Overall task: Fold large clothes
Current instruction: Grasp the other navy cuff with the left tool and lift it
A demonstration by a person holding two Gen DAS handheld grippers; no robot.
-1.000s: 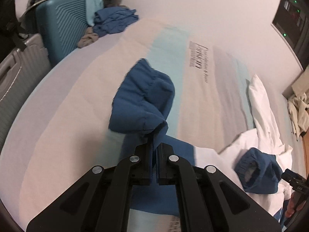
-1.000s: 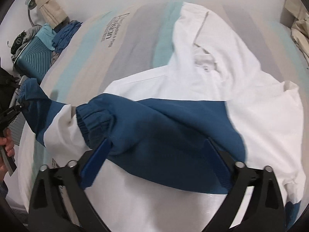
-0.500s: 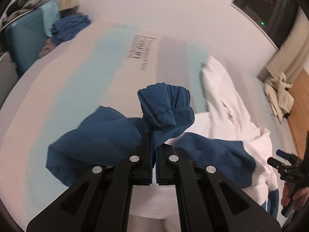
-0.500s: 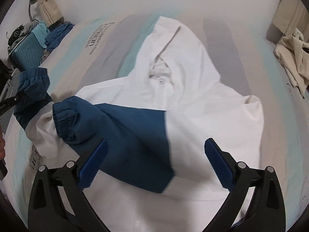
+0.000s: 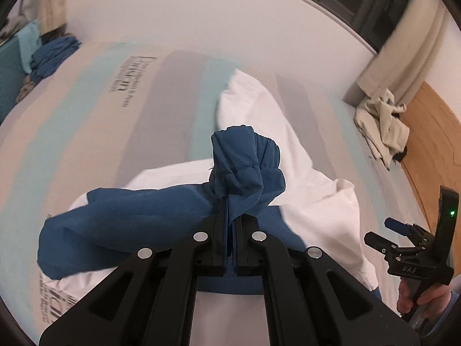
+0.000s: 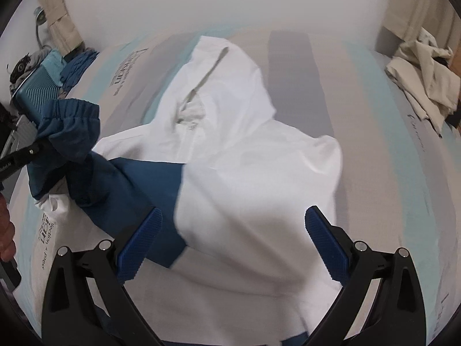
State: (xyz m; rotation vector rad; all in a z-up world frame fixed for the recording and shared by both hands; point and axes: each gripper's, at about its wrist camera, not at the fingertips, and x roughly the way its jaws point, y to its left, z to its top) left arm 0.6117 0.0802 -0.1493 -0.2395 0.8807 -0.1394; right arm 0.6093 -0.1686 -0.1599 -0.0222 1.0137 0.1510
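- Left hand-held gripper, clamped on the hoodie's blue sleeve cuff, carries it over the white body at frame centre on the bed.
- Right hand-held gripper hovers wide, empty.
- Next, likely: lay sleeve flat, release.

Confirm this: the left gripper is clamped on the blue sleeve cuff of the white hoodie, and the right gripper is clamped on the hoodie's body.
One error: the right gripper stands open, holding nothing, above the white hoodie, per the right wrist view. The left gripper is indeed clamped on the blue sleeve cuff.
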